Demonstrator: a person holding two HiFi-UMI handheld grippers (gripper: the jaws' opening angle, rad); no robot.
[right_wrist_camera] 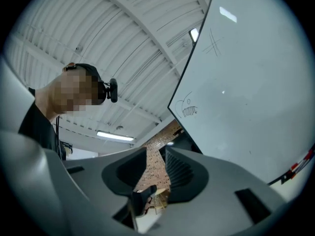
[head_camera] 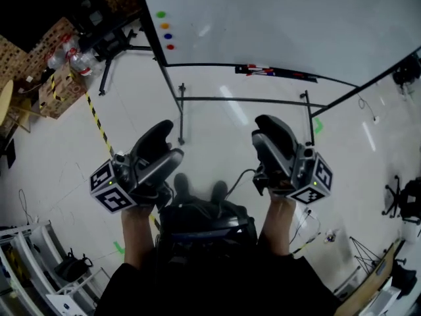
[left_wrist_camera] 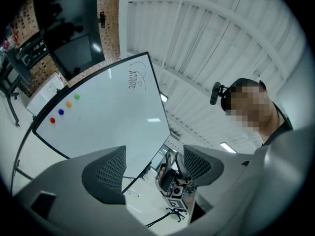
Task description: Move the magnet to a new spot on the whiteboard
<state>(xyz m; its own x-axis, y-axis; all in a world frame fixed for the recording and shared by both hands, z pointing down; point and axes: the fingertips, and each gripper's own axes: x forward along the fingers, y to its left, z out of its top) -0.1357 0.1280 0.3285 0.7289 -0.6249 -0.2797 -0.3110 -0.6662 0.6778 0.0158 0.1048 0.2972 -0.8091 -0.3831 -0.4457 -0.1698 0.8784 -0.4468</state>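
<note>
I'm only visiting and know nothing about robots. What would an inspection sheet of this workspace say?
Surface: whiteboard on a black stand, mostly bare, with a small doodle.
Job's things: green magnet, orange magnet, blue magnet and red magnet, in a column near the board's left edge, untouched.
Clutter: markers in the tray below the board.
Grippers: left gripper jaws apart, empty; right gripper jaws apart, narrower gap, empty; both away from the board.
Cables: gripper cable; floor cable.
Surroundings: cardboard boxes, striped floor tape, office chair.
</note>
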